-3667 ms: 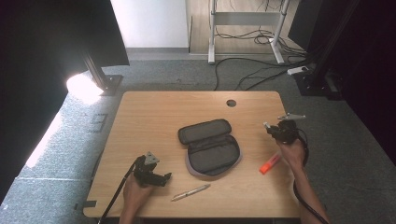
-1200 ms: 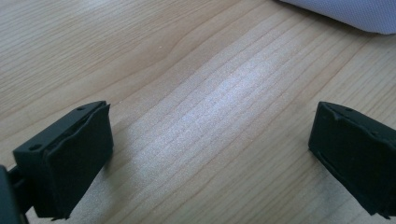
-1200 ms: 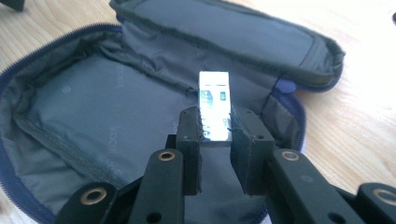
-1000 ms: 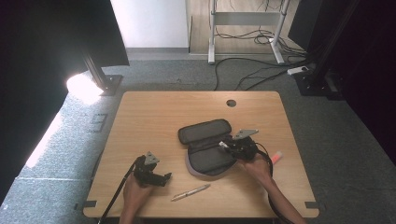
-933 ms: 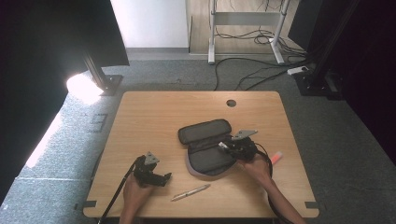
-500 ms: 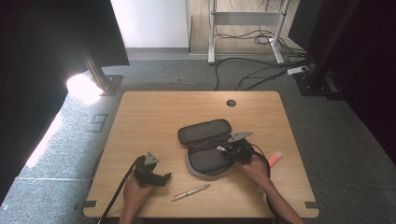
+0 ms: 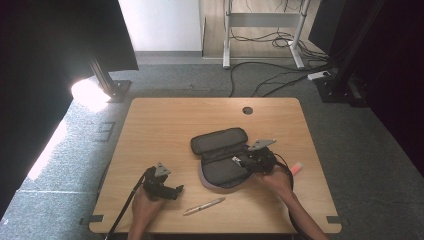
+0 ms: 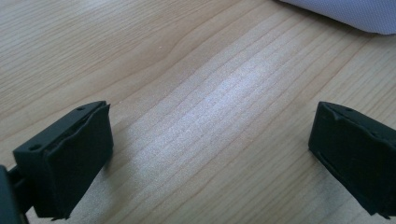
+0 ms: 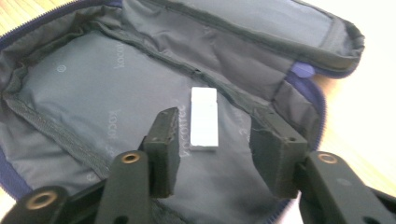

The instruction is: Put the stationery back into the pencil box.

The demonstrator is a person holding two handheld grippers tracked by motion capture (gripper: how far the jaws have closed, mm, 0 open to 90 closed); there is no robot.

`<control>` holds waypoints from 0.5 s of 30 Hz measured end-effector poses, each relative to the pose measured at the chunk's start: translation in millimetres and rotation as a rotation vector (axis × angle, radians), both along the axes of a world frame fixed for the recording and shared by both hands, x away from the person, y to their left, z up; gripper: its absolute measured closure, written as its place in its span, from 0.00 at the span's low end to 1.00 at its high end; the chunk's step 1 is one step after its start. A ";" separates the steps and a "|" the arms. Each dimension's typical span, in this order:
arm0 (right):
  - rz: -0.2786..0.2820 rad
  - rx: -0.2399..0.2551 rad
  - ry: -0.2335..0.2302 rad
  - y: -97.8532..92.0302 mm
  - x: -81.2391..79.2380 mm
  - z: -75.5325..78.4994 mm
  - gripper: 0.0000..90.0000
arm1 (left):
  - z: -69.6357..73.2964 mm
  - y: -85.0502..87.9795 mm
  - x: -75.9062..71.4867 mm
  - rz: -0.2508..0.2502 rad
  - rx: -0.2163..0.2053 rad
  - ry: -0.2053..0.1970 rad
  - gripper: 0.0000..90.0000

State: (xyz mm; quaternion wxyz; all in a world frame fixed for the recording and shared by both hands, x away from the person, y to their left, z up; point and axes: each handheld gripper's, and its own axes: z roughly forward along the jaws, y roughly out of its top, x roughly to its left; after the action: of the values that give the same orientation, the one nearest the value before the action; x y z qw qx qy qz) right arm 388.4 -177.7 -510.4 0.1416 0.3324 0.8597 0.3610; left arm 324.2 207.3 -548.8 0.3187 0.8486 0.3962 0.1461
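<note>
An open dark pencil case [image 7: 217, 141] lies in the middle of the wooden table. My right gripper [image 7: 240, 162] hovers over its lower half. In the right gripper view a small white block [image 9: 204, 119] lies flat on the grey lining [image 9: 93, 88]. The right gripper [image 9: 219, 126] has just been opening. Its pads stand on either side of the block and do not touch it. My left gripper [image 7: 176, 190] rests near the front left of the table. It [image 8: 210, 140] is open over bare wood with nothing between its pads.
A silver pen [image 7: 204, 205] lies near the front edge between the two hands. A pink marker [image 7: 297, 168] lies right of the right hand. A cable hole [image 7: 247, 110] sits at the back of the table [image 7: 160, 125].
The right gripper came from the table's right side, near the marker, to above the case, then edged slightly left. The left gripper stayed put.
</note>
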 end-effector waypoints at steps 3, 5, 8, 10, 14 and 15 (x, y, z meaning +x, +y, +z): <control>-0.014 0.000 -0.006 -3.7 -1.6 2.4 0.49 | 0.0 0.0 0.0 0.000 0.000 0.000 0.00; -0.024 0.014 -0.015 -10.6 -3.2 6.7 0.44 | 0.0 0.0 0.0 0.000 0.000 0.000 0.00; -0.040 0.016 -0.029 -14.7 -5.2 10.0 0.40 | 0.0 0.0 0.0 0.000 0.000 0.000 0.00; -0.054 0.016 -0.045 -19.3 -7.6 13.3 0.38 | 0.0 -0.1 0.0 0.001 -0.001 0.000 0.00; -0.069 0.012 -0.059 -27.6 -11.5 17.1 0.35 | 0.0 0.0 0.0 0.000 0.000 0.000 0.00; -0.073 0.010 -0.062 -29.8 -12.6 18.0 0.35 | 0.0 -0.1 0.0 0.001 -0.001 0.000 0.00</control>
State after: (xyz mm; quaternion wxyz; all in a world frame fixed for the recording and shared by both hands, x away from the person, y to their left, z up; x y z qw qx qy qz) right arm 375.7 -207.5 -492.4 0.1798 0.3530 0.8404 0.3699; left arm 324.1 207.3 -548.8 0.3191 0.8483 0.3964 0.1461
